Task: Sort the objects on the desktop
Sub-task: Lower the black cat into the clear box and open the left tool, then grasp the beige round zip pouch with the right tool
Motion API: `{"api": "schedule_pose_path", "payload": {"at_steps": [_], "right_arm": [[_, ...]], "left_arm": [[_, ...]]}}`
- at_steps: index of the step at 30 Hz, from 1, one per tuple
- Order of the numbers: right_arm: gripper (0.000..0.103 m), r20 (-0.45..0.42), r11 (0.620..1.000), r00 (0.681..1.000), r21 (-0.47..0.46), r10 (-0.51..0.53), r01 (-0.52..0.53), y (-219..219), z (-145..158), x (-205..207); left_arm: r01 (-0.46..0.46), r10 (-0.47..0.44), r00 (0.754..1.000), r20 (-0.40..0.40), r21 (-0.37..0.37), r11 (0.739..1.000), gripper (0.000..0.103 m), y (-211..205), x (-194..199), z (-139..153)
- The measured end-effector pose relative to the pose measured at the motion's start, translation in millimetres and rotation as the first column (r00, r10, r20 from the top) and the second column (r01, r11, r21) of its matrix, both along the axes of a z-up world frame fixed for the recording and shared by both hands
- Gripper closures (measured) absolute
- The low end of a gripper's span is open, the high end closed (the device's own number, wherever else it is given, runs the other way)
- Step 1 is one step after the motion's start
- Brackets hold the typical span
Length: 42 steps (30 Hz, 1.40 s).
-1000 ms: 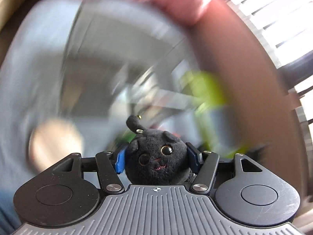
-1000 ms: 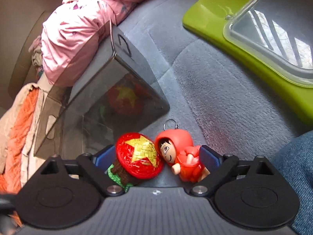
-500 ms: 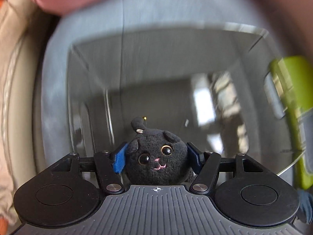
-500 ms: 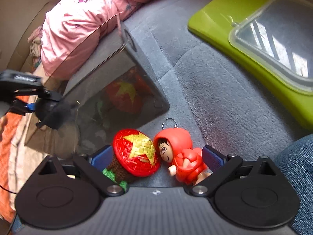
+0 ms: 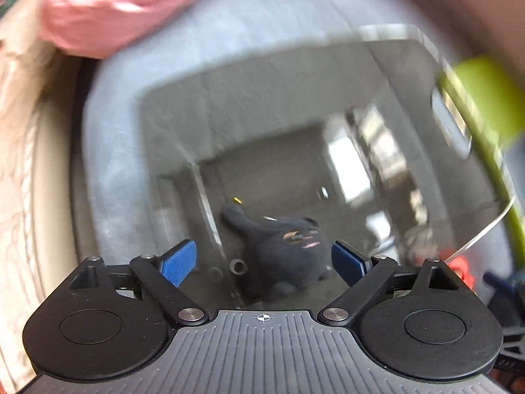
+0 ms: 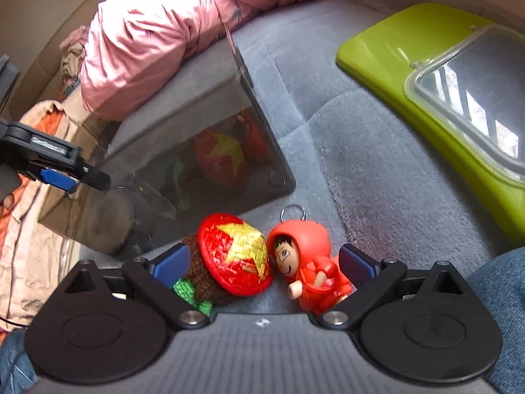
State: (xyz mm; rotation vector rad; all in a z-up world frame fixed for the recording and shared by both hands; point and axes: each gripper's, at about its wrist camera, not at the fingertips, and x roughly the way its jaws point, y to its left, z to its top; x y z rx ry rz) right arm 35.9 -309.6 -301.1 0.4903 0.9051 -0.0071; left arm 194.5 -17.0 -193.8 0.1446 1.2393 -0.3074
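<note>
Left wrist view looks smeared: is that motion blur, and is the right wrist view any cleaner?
Left wrist: motion blur smears the black plush and the bin's reflections. Right wrist: sharp, red figure and star hat crisp; window glare on the clear lid.

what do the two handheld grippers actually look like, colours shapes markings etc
Both look alike. The left gripper has a grey ribbed body with a small crosshair mark, two rounded black lobes with circular insets, black linkage arms on silver pivot screws, and blue textured finger pads. The right gripper shows the same black lobes, silver screws and blue pads. Blue denim shows beside it.
</note>
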Motion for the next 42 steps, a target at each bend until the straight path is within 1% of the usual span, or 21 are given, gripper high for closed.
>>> {"api": "schedule_pose_path", "payload": {"at_steps": [1,3,5,7,9,11,12,14,17,18,21,23,26,27,28,29,34,35,36,40,42], "right_arm": [[0.005,0.022,1.000,1.000,0.004,-0.007,0.007,-1.7,4.7,-3.3],[0.005,0.088,1.000,0.996,0.003,0.006,-0.006,-1.2,20.8,-10.2],[0.005,0.165,0.999,0.985,-0.023,0.046,-0.043,4.3,41.8,-15.5],[0.001,0.190,0.988,0.971,-0.068,0.146,-0.136,19.0,60.6,-9.2],[0.000,0.126,0.953,0.945,-0.068,0.301,-0.295,40.5,68.7,8.2],[0.000,0.054,0.913,0.915,0.069,0.400,-0.403,66.0,55.8,25.5],[0.000,0.026,0.886,0.897,0.147,0.442,-0.441,78.8,48.1,33.6],[0.004,-0.058,0.866,0.892,0.277,0.448,-0.417,103.7,23.3,48.3],[0.006,-0.192,0.879,0.904,0.378,0.383,-0.292,134.1,-21.3,68.0],[0.007,-0.243,0.884,0.902,0.400,0.356,-0.241,140.8,-35.7,72.3],[0.005,-0.266,0.885,0.905,0.419,0.333,-0.202,139.3,-37.8,72.5],[0.000,-0.272,0.885,0.907,0.428,0.322,-0.186,136.6,-35.9,71.6],[0.003,-0.280,0.883,0.910,0.442,0.305,-0.160,132.6,-33.1,70.2],[0.009,-0.282,0.882,0.911,0.446,0.300,-0.152,131.2,-32.1,69.8],[0.037,-0.285,0.881,0.912,0.451,0.294,-0.143,129.9,-31.2,69.3],[0.058,-0.288,0.880,0.913,0.455,0.289,-0.135,128.5,-30.3,68.9],[0.074,-0.302,0.874,0.917,0.476,0.261,-0.092,121.8,-25.5,66.6],[0.082,-0.284,0.874,0.922,0.474,0.263,-0.104,116.7,-14.7,65.8],[0.098,-0.256,0.875,0.928,0.468,0.269,-0.124,109.8,0.7,64.9],[0.100,-0.143,0.875,0.945,0.438,0.294,-0.206,82.4,62.6,61.3],[0.103,-0.086,0.874,0.948,0.419,0.306,-0.245,68.7,93.5,59.5]], "left_arm": [[-0.014,0.015,1.000,0.018,-0.075,0.997,0.009,14.7,-11.6,13.0],[-0.031,0.044,0.998,0.049,-0.240,0.970,0.006,46.1,-39.4,39.0],[-0.030,0.040,0.999,0.017,-0.406,0.914,0.003,71.1,-70.2,51.2],[-0.040,0.027,0.999,-0.031,-0.569,0.822,0.002,98.1,-104.8,55.5],[-0.062,0.002,0.996,-0.084,-0.717,0.695,0.001,124.6,-130.7,49.5],[-0.074,-0.045,0.992,-0.114,-0.850,0.522,0.000,143.5,-158.6,43.2],[-0.078,-0.048,0.992,-0.116,-0.868,0.490,0.000,145.8,-170.8,44.5],[-0.083,-0.041,0.993,-0.114,-0.885,0.458,0.000,146.8,-193.7,49.3],[-0.036,-0.082,0.992,-0.093,-0.849,0.527,0.000,134.4,-210.7,64.8],[-0.001,-0.115,0.991,-0.073,-0.847,0.532,0.000,126.8,-215.2,68.6],[0.094,-0.208,0.978,-0.021,-0.845,0.527,0.000,102.3,-223.8,78.6],[0.148,-0.237,0.971,0.012,-0.812,0.565,0.000,86.3,-222.6,80.9],[0.204,-0.268,0.962,0.043,-0.766,0.609,0.000,75.5,-223.5,78.9],[0.222,-0.279,0.959,0.053,-0.750,0.623,0.000,72.3,-223.9,78.2],[0.224,-0.282,0.958,0.052,-0.750,0.622,0.000,75.2,-226.4,77.0],[0.222,-0.284,0.958,0.050,-0.755,0.617,0.000,79.8,-229.4,75.7],[0.198,-0.267,0.963,0.035,-0.766,0.612,0.000,86.4,-226.2,73.4],[0.194,-0.266,0.964,0.032,-0.767,0.612,0.000,86.7,-226.1,74.7],[0.192,-0.265,0.964,0.029,-0.767,0.613,0.000,86.7,-225.5,74.7],[0.170,-0.266,0.964,0.002,-0.772,0.613,0.000,83.9,-218.6,66.7],[0.151,-0.256,0.966,-0.019,-0.765,0.626,0.000,85.6,-214.1,60.1]]}}
